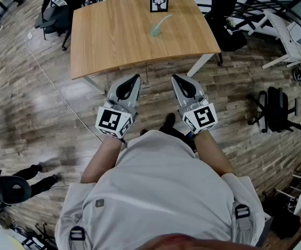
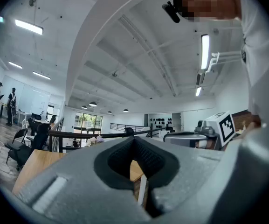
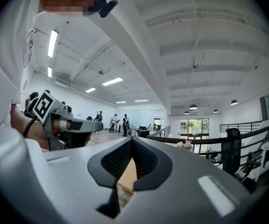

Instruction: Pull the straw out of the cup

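A pale green cup (image 1: 155,30) stands on the far half of the wooden table (image 1: 113,35), with a light straw (image 1: 164,19) leaning out of it up and to the right. Both grippers are held level over the floor, short of the table's near edge and well away from the cup. My left gripper (image 1: 136,77) has its jaws together with nothing between them; the left gripper view shows its tips (image 2: 133,139) meeting. The right gripper (image 1: 175,77) is likewise shut and empty, tips (image 3: 132,138) touching. Neither gripper view shows the cup.
A framed deer picture (image 1: 159,1) stands just behind the cup. Office chairs (image 1: 53,14) sit at the table's far left, and a black chair (image 1: 276,110) is on the floor to the right. A white cable (image 1: 51,82) runs across the wooden floor at left.
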A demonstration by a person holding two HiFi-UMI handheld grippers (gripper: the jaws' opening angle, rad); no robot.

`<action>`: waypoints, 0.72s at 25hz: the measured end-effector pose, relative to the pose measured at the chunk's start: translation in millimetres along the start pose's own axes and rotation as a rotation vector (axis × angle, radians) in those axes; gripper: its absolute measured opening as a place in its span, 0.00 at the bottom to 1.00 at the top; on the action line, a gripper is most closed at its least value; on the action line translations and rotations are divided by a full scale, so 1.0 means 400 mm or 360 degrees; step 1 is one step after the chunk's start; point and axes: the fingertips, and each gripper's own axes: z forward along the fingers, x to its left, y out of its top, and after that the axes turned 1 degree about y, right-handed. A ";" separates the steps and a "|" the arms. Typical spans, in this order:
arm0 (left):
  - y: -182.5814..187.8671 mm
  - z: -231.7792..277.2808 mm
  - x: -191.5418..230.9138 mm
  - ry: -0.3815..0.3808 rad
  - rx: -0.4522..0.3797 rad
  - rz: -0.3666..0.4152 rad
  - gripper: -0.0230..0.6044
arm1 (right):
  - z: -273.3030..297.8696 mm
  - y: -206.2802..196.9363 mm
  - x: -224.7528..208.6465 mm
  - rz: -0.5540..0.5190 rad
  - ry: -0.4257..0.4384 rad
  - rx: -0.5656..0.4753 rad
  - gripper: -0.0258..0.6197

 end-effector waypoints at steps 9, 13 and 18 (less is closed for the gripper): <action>-0.004 -0.013 0.026 0.0015 -0.0002 -0.0038 0.04 | 0.013 0.007 0.016 -0.0032 0.0020 -0.0004 0.05; -0.011 0.007 0.040 0.0028 0.0009 -0.0031 0.04 | 0.027 0.004 0.000 -0.0014 0.0035 -0.0020 0.05; -0.033 0.074 0.066 0.0044 0.0030 -0.0032 0.04 | 0.060 -0.022 -0.071 0.0022 0.0040 -0.0016 0.05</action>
